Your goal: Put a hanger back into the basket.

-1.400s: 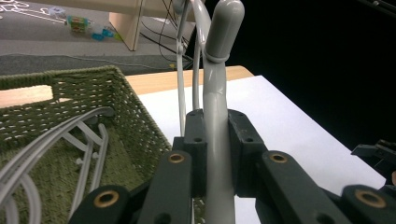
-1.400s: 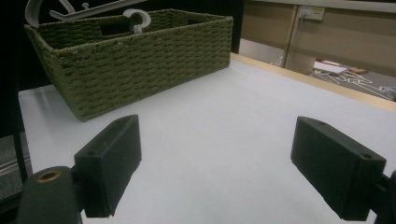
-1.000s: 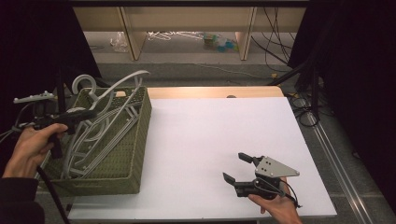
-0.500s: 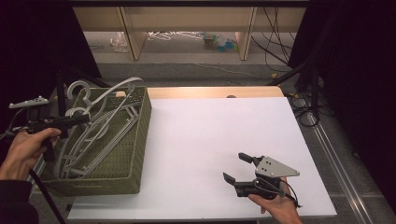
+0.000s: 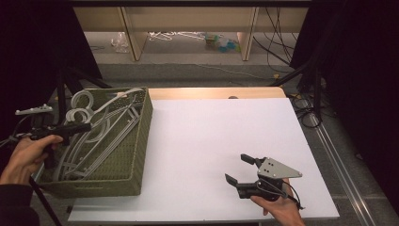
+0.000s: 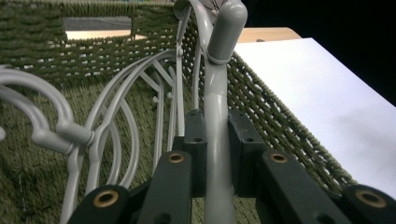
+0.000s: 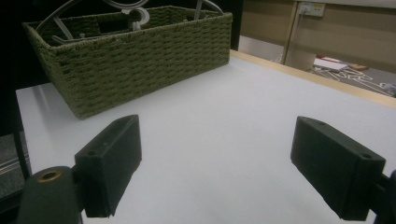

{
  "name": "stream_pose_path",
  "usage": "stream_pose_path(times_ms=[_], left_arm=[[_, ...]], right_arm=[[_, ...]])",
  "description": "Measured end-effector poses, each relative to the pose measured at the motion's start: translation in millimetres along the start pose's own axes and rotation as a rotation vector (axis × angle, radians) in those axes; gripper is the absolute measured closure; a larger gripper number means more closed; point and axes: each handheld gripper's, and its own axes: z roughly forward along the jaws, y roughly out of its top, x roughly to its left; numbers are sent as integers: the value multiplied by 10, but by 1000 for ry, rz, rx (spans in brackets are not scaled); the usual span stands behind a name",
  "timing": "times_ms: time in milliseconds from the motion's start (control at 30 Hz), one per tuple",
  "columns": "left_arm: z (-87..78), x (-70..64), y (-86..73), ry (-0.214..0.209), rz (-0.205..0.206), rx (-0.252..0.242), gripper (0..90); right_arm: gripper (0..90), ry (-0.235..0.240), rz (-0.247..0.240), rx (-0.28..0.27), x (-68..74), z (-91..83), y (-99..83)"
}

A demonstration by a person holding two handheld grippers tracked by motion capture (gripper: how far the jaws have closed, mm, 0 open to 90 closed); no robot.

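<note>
A green woven basket (image 5: 143, 136) stands on the left of the white table (image 5: 211, 127) and holds several grey plastic hangers (image 5: 106, 136). My left gripper (image 5: 84, 126), held by a hand at the basket's left side, reaches over the rim. In the left gripper view my left gripper (image 6: 217, 135) is shut on one grey hanger (image 6: 215, 93), whose bar runs up between the jaws. My right gripper (image 5: 236, 168) rests low over the table's front right, open with nothing in it. The right gripper view shows my right gripper (image 7: 219, 154) with jaws wide apart, facing the basket (image 7: 140, 56).
Behind the table runs a wooden edge (image 5: 216, 92), then floor with shelving legs and loose clutter (image 5: 188, 37). Cables (image 5: 306, 108) and a metal rail (image 5: 339, 155) lie on the floor to the right. Dark stands rise by the basket's far left corner.
My left gripper has drawn back and a little lower with the hanger, and the raised hangers now sit lower in the basket. The right gripper has stayed where it was.
</note>
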Motion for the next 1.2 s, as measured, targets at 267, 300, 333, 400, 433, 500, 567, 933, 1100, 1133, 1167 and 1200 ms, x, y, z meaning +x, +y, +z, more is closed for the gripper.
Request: stream_pose_path(times_ms=[267, 300, 333, 400, 433, 500, 567, 933, 1100, 1133, 1167, 1200], left_arm=[[140, 15, -47, 14, -14, 46, 789], [158, 20, -56, 16, -15, 50, 789], [180, 22, -67, 21, -17, 58, 788], [229, 32, -98, 36, -13, 83, 786], [242, 35, -110, 39, -11, 84, 786], [263, 45, -143, 63, -4, 99, 785], [274, 62, -167, 102, 15, 118, 776], [291, 132, -216, 252, 29, 135, 753], [293, 130, -219, 319, 23, 132, 715], [288, 136, -223, 329, 12, 125, 711], [282, 142, -228, 344, 4, 117, 709], [279, 142, -232, 348, 0, 116, 710]], right_arm=[[172, -5, -3, -5, 6, 9, -4], [172, 1, 1, 5, 6, 2, -1], [172, 1, 1, 3, 6, 0, 0], [172, 1, 1, 0, -1, -1, -1], [172, 1, 0, 6, -4, -2, -2], [172, 0, 0, 2, -1, 1, -3], [172, -3, -2, 0, 0, 3, -3], [173, 6, 19, 19, 15, 1, -3], [173, -3, 4, 5, 1, 0, 0], [173, -3, 3, 5, 0, 0, -1], [173, -3, 4, 6, 1, -1, -2], [173, -3, 3, 5, 0, 0, -2]])
